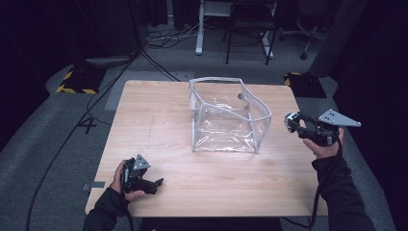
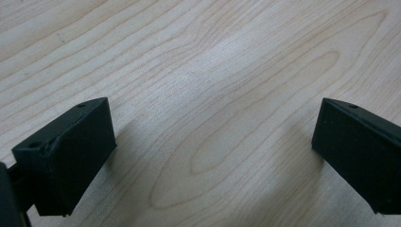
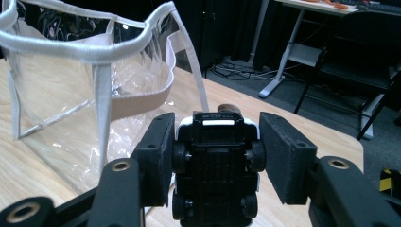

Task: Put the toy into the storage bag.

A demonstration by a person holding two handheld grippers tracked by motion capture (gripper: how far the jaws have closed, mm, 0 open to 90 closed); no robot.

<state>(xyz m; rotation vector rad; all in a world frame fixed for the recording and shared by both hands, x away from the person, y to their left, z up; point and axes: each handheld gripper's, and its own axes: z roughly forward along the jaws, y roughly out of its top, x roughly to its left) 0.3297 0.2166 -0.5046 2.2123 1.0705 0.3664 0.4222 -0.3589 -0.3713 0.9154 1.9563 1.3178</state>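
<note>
A clear plastic bag (image 1: 226, 115) with white trim stands open on the wooden table (image 1: 144, 120), just beyond the middle. Right of it, above the table's right edge, my right gripper (image 1: 291, 123) is shut on a small toy car (image 1: 290, 120). In the right gripper view the toy car (image 3: 215, 161) shows its black underside and wheels between the pads, and the bag (image 3: 71, 85) rises close on the left. My left gripper (image 1: 158, 183) rests open on the table near the front left corner. The left gripper (image 2: 213, 127) has only bare wood between its jaws.
Beyond the table are a white desk leg (image 1: 198, 29), a dark chair (image 1: 250, 29) and cables on the grey floor. Yellow-and-black striped bases (image 1: 77, 79) sit at the back corners. Wide bare wood lies between the two grippers.
</note>
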